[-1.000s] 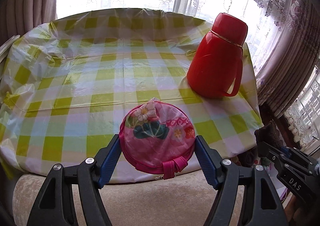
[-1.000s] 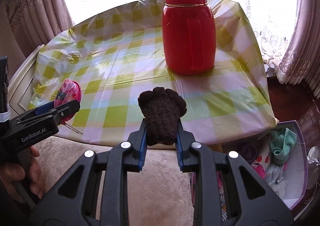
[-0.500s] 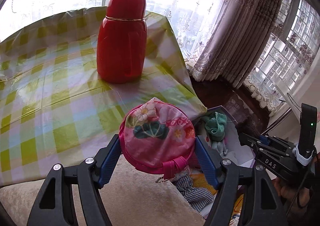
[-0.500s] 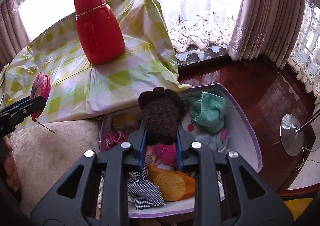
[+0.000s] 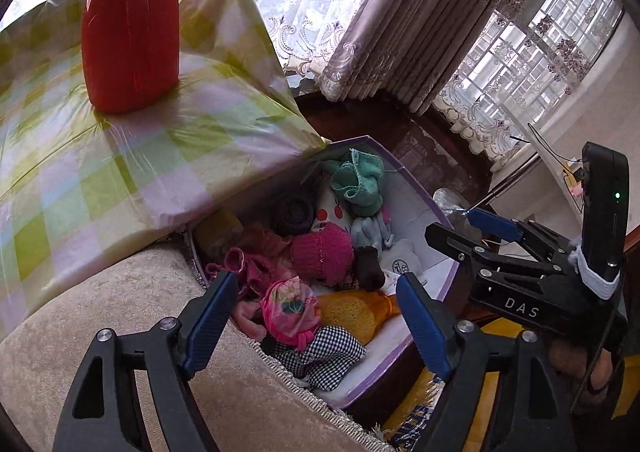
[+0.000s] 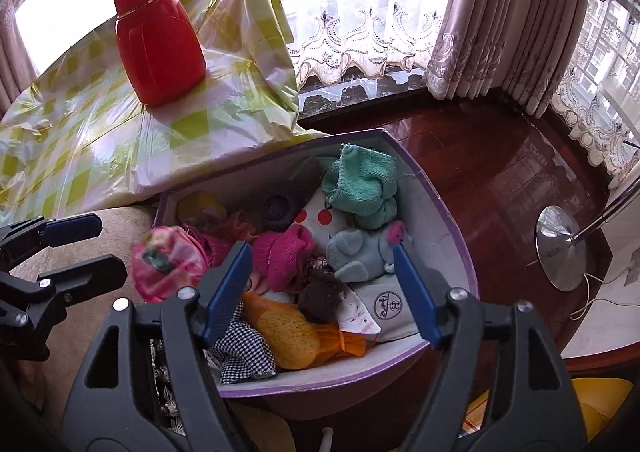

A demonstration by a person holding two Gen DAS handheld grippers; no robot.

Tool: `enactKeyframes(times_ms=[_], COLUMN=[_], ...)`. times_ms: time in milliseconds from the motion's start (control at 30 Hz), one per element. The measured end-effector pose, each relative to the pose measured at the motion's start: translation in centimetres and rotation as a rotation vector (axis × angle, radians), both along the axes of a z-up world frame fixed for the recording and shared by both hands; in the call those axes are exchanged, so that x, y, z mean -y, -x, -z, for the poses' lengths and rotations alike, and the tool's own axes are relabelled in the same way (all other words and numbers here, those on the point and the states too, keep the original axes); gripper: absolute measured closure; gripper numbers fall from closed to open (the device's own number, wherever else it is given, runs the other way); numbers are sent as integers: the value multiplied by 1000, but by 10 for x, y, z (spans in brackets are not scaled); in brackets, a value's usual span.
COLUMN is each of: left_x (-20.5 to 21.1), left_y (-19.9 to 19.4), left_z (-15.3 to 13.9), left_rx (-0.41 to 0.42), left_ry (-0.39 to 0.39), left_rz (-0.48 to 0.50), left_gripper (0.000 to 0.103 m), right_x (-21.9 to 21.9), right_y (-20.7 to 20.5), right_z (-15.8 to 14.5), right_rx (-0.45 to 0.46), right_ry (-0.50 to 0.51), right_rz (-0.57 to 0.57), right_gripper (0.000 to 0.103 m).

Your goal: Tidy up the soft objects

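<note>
Both grippers above purple-rimmed box [image 6: 436,208] on floor beside sofa, box evidently serving as collection bin for soft things. Pink floral pouch [image 5: 290,310] and dark knitted piece [image 6: 320,296] among contents; pouch blurred, possibly falling. Left gripper [image 5: 316,326] and right gripper [image 6: 320,292]: jaws spread wide, gripping nothing.

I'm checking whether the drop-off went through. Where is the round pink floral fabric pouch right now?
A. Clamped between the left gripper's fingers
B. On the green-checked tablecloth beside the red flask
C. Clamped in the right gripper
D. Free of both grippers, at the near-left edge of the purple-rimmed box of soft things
D: the round pink floral fabric pouch is clear of the open left gripper, over the soft things in the purple-rimmed box; the right gripper is open too.
</note>
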State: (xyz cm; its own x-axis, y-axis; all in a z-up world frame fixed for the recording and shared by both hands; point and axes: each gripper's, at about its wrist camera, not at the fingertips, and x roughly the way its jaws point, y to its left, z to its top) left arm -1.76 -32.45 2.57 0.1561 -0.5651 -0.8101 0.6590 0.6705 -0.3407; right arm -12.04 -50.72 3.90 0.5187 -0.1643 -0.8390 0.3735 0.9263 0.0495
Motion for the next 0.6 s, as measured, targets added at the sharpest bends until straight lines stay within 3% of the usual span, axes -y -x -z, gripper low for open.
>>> enactKeyframes(times_ms=[233,500,600], left_x=[-32,-42,-38], left_y=[7,19,20], left_z=[11,10,12], left_rx=[-65,-35,-35], left_ry=[-26,-40,-54], left_rz=[-89,-94,-78], left_gripper=[20,19,13], right_x=[-26,-45,-45], right_y=[6,16,20], right_z=[0,9,9], right_rx=[1,-35,-49], right_ry=[2,-18,0], right_rz=[5,32,55], right_gripper=[26,26,26])
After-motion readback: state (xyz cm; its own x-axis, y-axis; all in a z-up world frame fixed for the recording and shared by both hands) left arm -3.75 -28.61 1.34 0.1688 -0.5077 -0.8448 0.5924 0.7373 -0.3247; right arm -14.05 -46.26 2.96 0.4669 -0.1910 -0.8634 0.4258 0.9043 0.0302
